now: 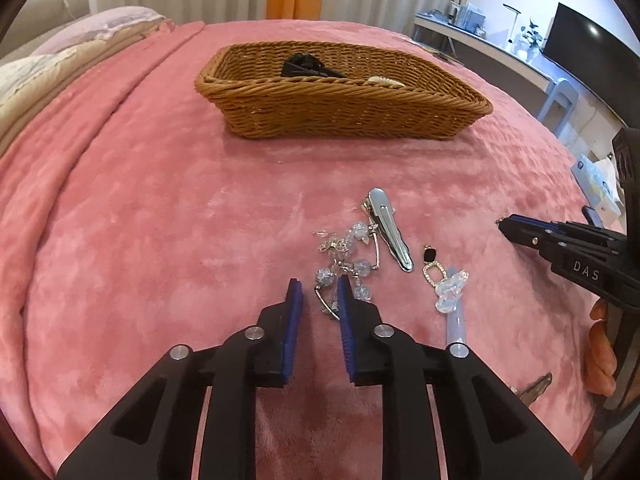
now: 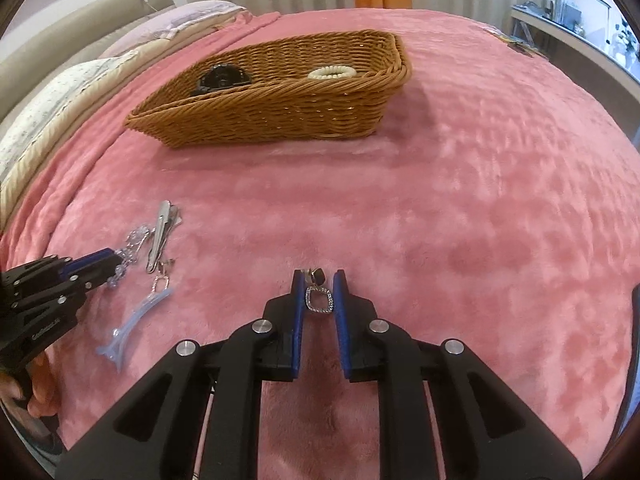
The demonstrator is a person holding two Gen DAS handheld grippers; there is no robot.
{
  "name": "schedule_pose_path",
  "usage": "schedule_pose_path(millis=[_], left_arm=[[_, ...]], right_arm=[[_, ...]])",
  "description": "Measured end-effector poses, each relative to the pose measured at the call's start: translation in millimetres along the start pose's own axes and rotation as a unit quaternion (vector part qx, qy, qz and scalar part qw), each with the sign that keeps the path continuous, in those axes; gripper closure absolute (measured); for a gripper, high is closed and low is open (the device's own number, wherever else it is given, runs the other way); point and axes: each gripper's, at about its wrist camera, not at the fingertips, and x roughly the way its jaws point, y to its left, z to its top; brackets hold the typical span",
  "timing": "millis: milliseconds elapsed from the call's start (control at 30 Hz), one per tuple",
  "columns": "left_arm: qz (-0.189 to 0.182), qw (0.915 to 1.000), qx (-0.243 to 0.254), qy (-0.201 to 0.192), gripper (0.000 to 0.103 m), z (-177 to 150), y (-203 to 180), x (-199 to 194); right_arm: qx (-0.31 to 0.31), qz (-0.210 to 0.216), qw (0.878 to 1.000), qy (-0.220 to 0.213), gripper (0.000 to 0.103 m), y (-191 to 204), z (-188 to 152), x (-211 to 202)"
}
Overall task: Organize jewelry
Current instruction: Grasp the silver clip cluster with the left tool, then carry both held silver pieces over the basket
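A wicker basket (image 1: 340, 100) sits on the pink blanket and holds a black hair clip (image 1: 304, 68) and a cream coil tie (image 2: 332, 73). Loose jewelry lies nearer me: a beaded crystal chain (image 1: 344, 258), a silver hair clip (image 1: 390, 228), a black-and-gold earring (image 1: 432, 266) and a clear blue clip (image 1: 454, 296). My left gripper (image 1: 320, 292) is open, its fingers on either side of the chain's near end. My right gripper (image 2: 319, 286) is open around a second black-and-gold earring (image 2: 318, 294) on the blanket.
Pillows (image 2: 60, 92) lie at the left by the headboard. A desk with a monitor (image 1: 580, 40) stands beyond the bed's right edge. Curtains hang behind. Open pink blanket (image 2: 480, 200) stretches to the right of the basket.
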Motion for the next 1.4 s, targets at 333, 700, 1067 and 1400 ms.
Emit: schedule_pose_path(millis=[333, 700, 1067, 1400], left_arm=[[-0.010, 0.9999, 0.003, 0.001, 0.061, -2, -2, 2], [-0.004, 0.9995, 0.026, -0.015, 0.095, -1, -12, 0], [-0.102, 0.9919, -0.015, -0.074, 0.096, 12, 8, -37], [-0.126, 0.9822, -0.005, -0.139, 0.096, 54, 5, -83]], right_arm=[[-0.018, 0.003, 1.000, -0.007, 0.066, 5, -5, -6], [-0.059, -0.013, 0.998, -0.006, 0.094, 24, 2, 3], [-0.037, 0.030, 0.998, -0.050, 0.095, 16, 9, -32], [-0.027, 0.043, 0.993, -0.108, 0.095, 19, 49, -79]])
